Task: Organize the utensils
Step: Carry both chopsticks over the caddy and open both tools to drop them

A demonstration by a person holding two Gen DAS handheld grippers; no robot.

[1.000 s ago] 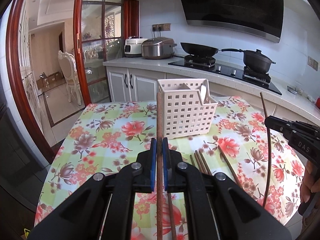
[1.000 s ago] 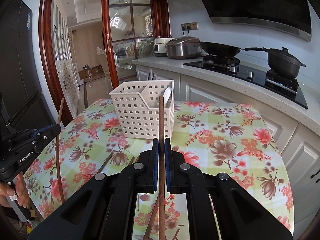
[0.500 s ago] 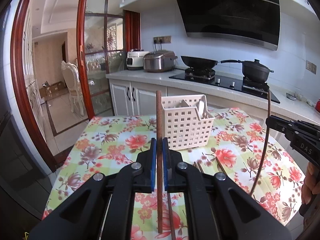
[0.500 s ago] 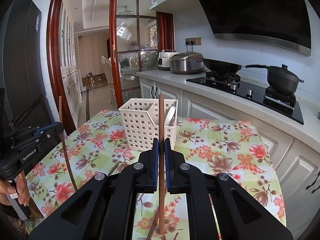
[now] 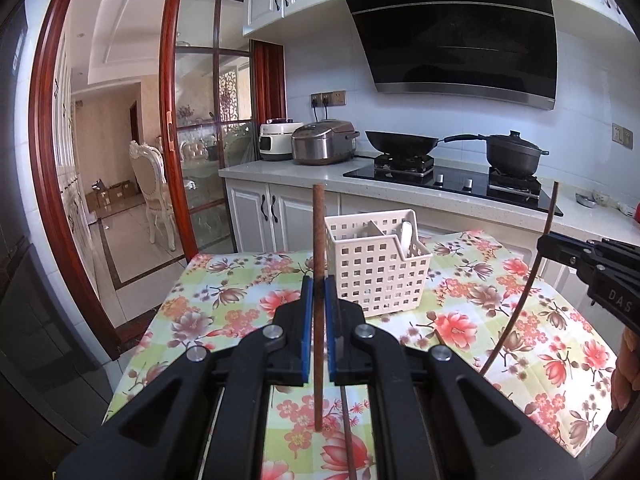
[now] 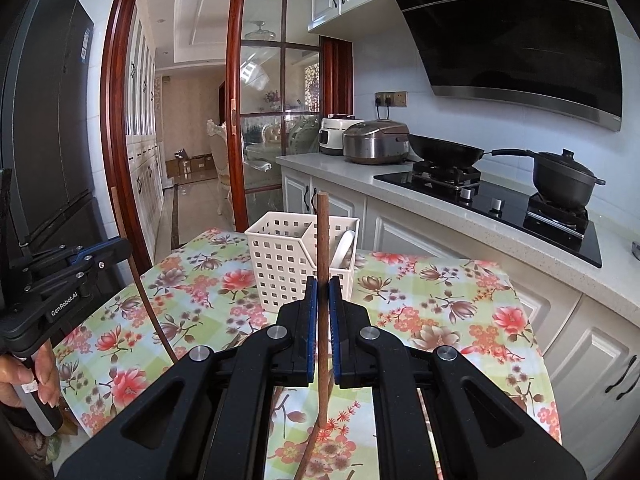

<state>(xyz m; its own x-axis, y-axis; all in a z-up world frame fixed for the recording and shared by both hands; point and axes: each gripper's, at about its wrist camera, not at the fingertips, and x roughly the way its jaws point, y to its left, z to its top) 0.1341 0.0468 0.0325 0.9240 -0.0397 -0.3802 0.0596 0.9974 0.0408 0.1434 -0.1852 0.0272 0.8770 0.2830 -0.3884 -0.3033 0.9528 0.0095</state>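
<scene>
- Both grippers have risen since a second ago, each carrying its chopstick up off the flowered tablecloth (image 5: 224, 300), and the white basket (image 5: 380, 272) now sits lower and smaller in both wrist views.
- Left gripper (image 5: 319, 292): its blue-padded jaws are pressed together on a reddish-brown chopstick (image 5: 319, 240), which stands upright, its top end above the basket's rim in the picture and its lower end hanging clear above the cloth.
- Right gripper (image 6: 322, 292): clamped in the same way on a second brown chopstick (image 6: 322, 240), also upright, crossing in front of the basket's near wall in its own view.
- Seen from the left wrist, the right gripper enters at the right edge with its chopstick bowed by the lens (the curve is the fisheye's, not the wood's).
- Seen from the right wrist, a hand (image 6: 28, 376) grips the left tool's handle at the lower left.
- The basket stands toward the far edge of the table, divided into compartments; a white spoon (image 6: 345, 246) leans in the right-hand one.
- More chopsticks (image 5: 348, 428) lie on the cloth near the table's near edge, under the grippers.
- Behind the table, a counter carries a rice cooker (image 5: 323, 142), a wok (image 5: 402, 144) and a black pot (image 5: 514, 156).
</scene>
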